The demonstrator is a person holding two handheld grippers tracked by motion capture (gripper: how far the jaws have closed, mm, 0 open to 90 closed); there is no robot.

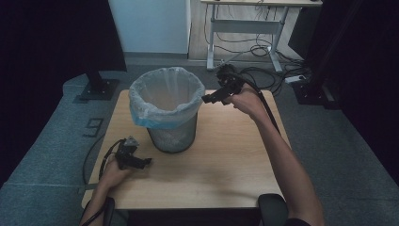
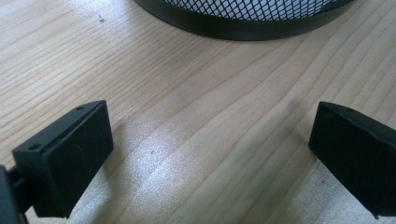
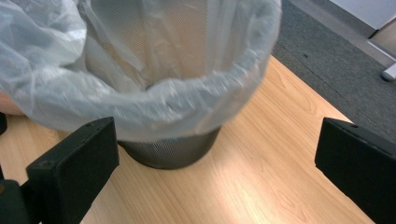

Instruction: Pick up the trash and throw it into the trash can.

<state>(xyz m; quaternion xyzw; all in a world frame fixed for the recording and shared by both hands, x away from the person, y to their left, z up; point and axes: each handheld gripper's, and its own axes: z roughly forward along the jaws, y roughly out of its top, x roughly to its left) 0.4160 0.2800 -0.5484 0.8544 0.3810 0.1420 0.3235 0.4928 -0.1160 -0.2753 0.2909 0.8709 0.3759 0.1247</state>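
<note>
Black mesh wastebasket with clear plastic liner on pale wooden table. Left gripper low on table, jaws wide, empty. Right gripper raised beside basket rim, jaws wide, empty.

No text, label, brand, number or sign can be read anywhere in these views.

We see one obstacle on the wooden table: a black mesh bin with a clear liner folded over its rim, standing left of centre toward the far edge. The bare wood in front of it and to its right is open for passage. Our left gripper sits low just beside the bin's base, jaws spread apart with nothing between them. Our right gripper hangs near the rim, jaws also wide, with free tabletop beneath
</note>
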